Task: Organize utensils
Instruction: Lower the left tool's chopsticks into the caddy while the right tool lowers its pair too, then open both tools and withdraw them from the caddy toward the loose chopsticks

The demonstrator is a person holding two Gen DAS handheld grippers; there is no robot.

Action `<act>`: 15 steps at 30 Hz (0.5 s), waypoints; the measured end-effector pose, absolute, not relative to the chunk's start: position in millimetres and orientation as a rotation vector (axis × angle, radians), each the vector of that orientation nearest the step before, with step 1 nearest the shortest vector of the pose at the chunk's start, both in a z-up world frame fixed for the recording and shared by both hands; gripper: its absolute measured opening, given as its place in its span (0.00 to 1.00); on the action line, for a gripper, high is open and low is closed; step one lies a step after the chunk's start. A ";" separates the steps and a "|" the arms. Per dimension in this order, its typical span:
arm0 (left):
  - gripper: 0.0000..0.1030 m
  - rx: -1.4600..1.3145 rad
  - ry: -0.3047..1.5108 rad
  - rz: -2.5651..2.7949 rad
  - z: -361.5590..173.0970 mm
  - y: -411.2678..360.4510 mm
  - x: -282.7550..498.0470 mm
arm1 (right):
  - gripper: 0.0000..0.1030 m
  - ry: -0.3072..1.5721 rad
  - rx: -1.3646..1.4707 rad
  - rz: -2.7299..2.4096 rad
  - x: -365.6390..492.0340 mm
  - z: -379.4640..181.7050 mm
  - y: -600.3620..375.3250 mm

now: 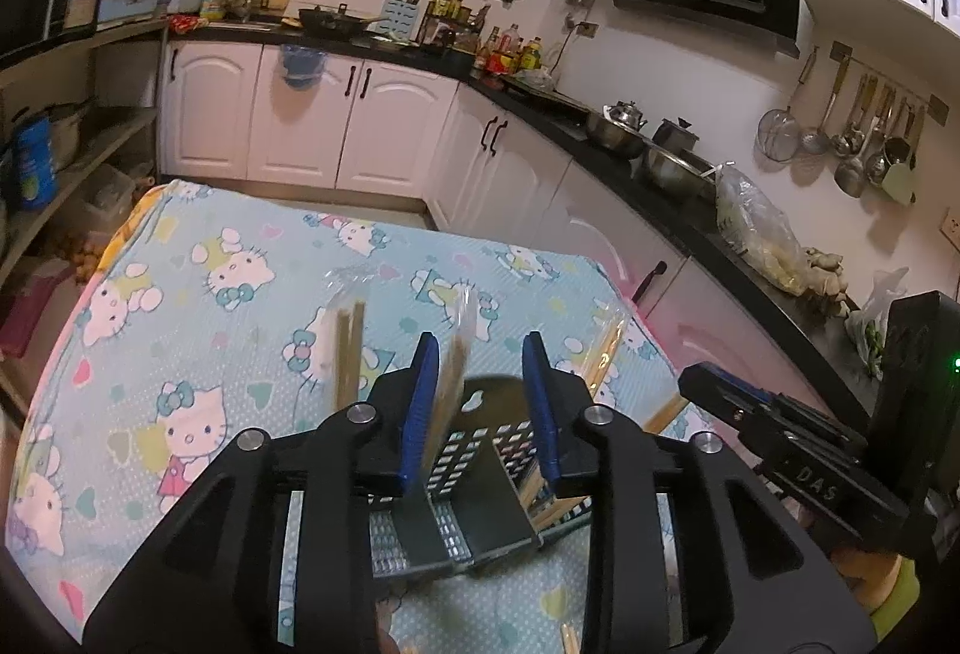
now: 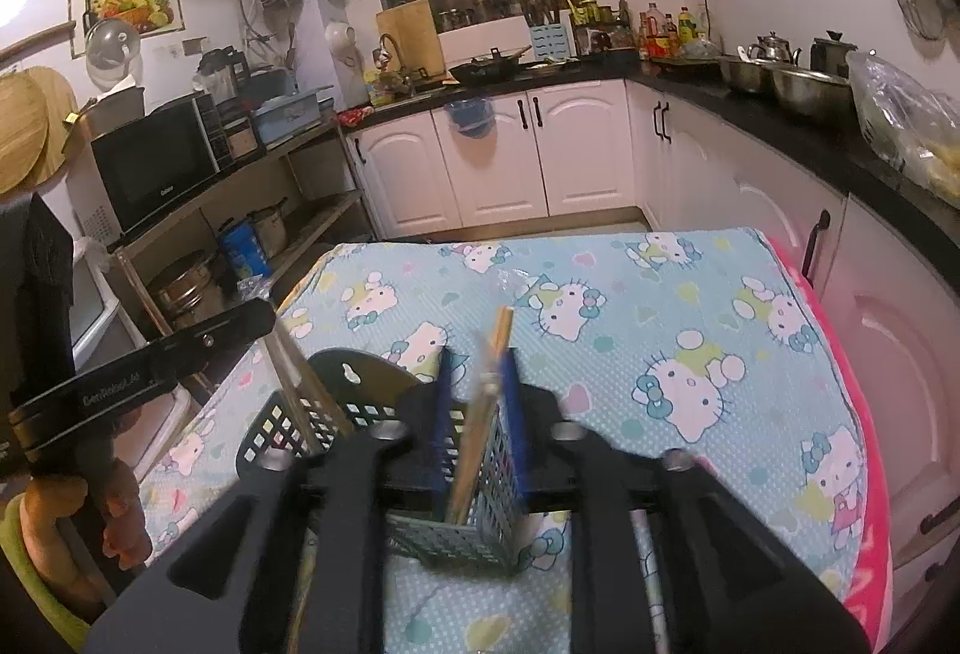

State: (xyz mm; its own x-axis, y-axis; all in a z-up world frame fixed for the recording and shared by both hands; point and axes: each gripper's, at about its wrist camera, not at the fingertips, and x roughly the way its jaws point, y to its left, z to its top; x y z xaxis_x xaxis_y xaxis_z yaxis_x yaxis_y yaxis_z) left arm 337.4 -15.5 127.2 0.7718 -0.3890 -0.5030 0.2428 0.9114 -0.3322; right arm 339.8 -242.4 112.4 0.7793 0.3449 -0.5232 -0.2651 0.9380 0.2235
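A caddy point(image 1: 480, 498) is standing on the surface point(image 1: 240, 294), with chopsticks point(image 2: 480, 414) leaning in its compartments. Cabinets point(image 2: 540, 156) are running behind and to the right. Shelves point(image 1: 90, 126) are standing to the left.

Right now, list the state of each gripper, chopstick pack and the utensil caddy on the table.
left gripper: open, wrapped chopsticks between its blue pads, leaning on the left pad.
right gripper: open, chopstick pack loose between its pads.
utensil caddy: upright on the tablecloth, chopstick packs standing in it.
left-compartment chopsticks: standing, tilted.
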 end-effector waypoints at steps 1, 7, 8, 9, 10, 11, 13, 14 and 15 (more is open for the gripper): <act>0.25 -0.257 0.600 -0.343 126.6 -14.4 336.3 | 0.25 0.590 0.140 0.329 338.1 112.2 -243.3; 0.39 -0.265 0.609 -0.320 123.7 -6.6 325.7 | 0.27 0.594 0.139 0.325 331.1 111.0 -247.2; 0.42 -0.266 0.610 -0.317 123.2 -5.8 323.5 | 0.28 0.594 0.136 0.325 329.0 110.4 -247.8; 0.43 -0.266 0.611 -0.315 122.5 -5.0 320.0 | 0.31 0.595 0.135 0.324 327.0 109.7 -248.1; 0.43 -0.265 0.614 -0.313 121.8 -4.4 317.5 | 0.31 0.596 0.135 0.323 324.7 109.0 -247.7; 0.45 -0.264 0.616 -0.312 120.9 -4.0 314.7 | 0.32 0.599 0.134 0.323 322.6 107.4 -248.2; 0.50 -0.262 0.621 -0.314 119.3 -3.7 309.9 | 0.32 0.606 0.132 0.321 318.5 104.6 -248.5; 0.52 -0.261 0.623 -0.314 118.4 -3.8 308.0 | 0.32 0.609 0.132 0.321 317.1 103.8 -248.7; 0.52 -0.261 0.624 -0.313 117.5 -3.5 305.9 | 0.33 0.613 0.133 0.319 314.7 102.0 -249.4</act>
